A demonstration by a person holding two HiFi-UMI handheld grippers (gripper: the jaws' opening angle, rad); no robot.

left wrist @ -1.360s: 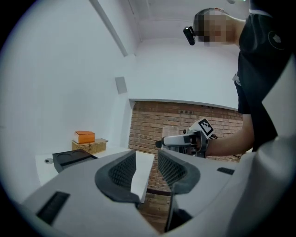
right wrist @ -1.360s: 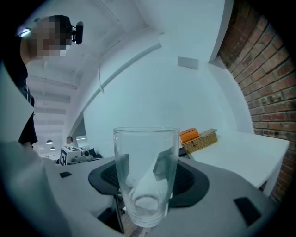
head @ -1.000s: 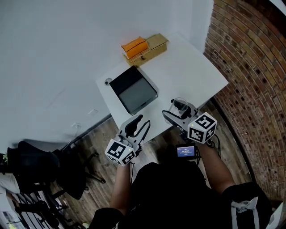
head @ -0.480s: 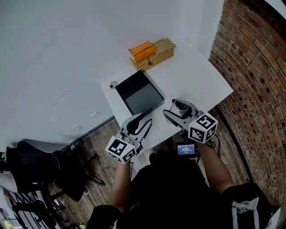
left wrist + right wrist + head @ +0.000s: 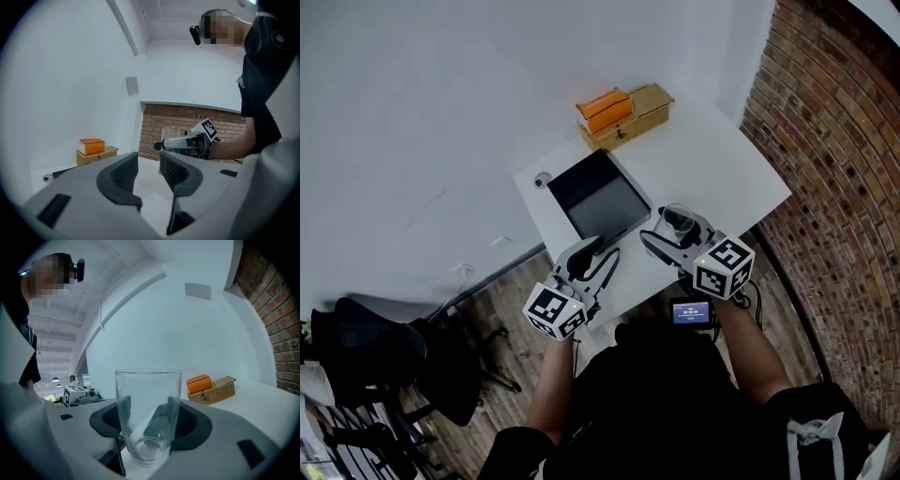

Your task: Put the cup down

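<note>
Brick is covering the wall (image 5: pixel 839 159) to the right of a white bench (image 5: pixel 727 155), and a plain white wall is being seen along its far side. At the bench's far edge a wicker box (image 5: pixel 643 101) is standing with an orange box (image 5: pixel 603 106) lying on its left part. A dark, flat rectangular slab (image 5: pixel 598 199) is lying nearer the person, and a small round thing (image 5: pixel 543 179) is sitting just beside its far left corner; what it is cannot be made out.

The cup (image 5: pixel 678 221), a clear drinking glass, is being held upright over the near edge of the bench, right of the dark slab. It is being pinched by the right claw (image 5: pixel 149 409), whose two dark pads are pressing on the glass's lower half from either side. The cup's base seems to be very close to the bench top, though whether it is touching cannot be told from these views.

The left claw (image 5: pixel 149 164) is being held spread at the near left corner of the bench, close to the slab's near edge, with only bare bench showing through the gap. It is being pointed towards the right claw and the cup, well apart from both.

A small lit screen (image 5: pixel 690 314) is being seen at the person's waist, and a black chair (image 5: pixel 380 347) is standing on the wooden floor (image 5: pixel 502 281) to the left.
</note>
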